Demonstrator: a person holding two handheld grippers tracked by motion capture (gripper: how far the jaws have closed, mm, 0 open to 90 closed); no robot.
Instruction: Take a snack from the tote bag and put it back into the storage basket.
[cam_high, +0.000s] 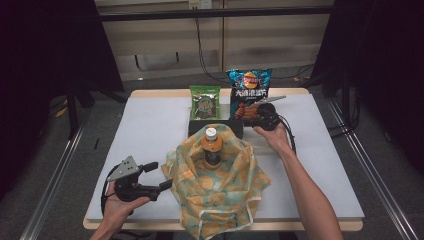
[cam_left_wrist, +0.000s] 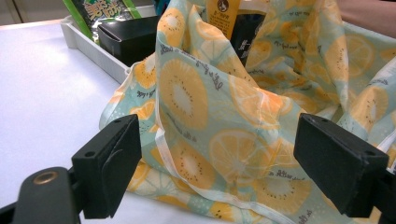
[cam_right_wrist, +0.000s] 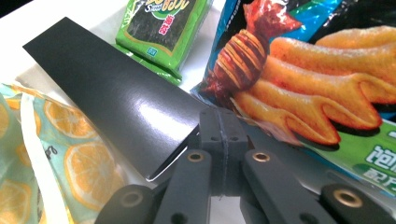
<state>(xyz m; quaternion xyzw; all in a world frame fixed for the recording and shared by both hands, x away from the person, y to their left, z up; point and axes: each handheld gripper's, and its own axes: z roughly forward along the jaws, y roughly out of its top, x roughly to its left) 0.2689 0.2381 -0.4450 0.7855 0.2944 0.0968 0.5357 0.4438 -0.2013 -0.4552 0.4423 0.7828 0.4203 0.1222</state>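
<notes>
- While the left tongs (cam_high: 159, 176) stand wide open beside the near-left edge of the fruit-print bag (cam_high: 215, 185), nothing sits pressed between their pads; in the left gripper view the bag's cloth (cam_left_wrist: 224, 130) lies just beyond the two black jaws, and contact cannot be told for sure.
- The right tongs (cam_right_wrist: 219, 135) are closed tight, with no thing between them; they hover at the far right of the bag, just in front of the blue crisp packet (cam_high: 248, 92) and beside the end of the black box (cam_right_wrist: 112, 98).
- The bag sits in the middle of the desk (cam_high: 150, 130), mouth gaping upward, with an orange-capped bottle (cam_high: 211, 147) standing upright inside it.
- The green snack packet (cam_high: 204, 102) leans at the far side, left of the crisp packet, in a white tray (cam_left_wrist: 91, 46).
- Judged risk: closed tongs cannot take the crisp packet; a push with them would likely tip it backward off the tray, away from the bag.
- Judged risk: the bag's rim is limp and unsupported, so if the left tongs do not pinch the hem, the mouth may fold shut as the next item comes in.
- Judged risk: a tug on the cloth could rock the tall bottle, since only soft fabric surrounds it.
- Judged risk: the crisp packet's slick foil may slide out of a shallow pinch.
</notes>
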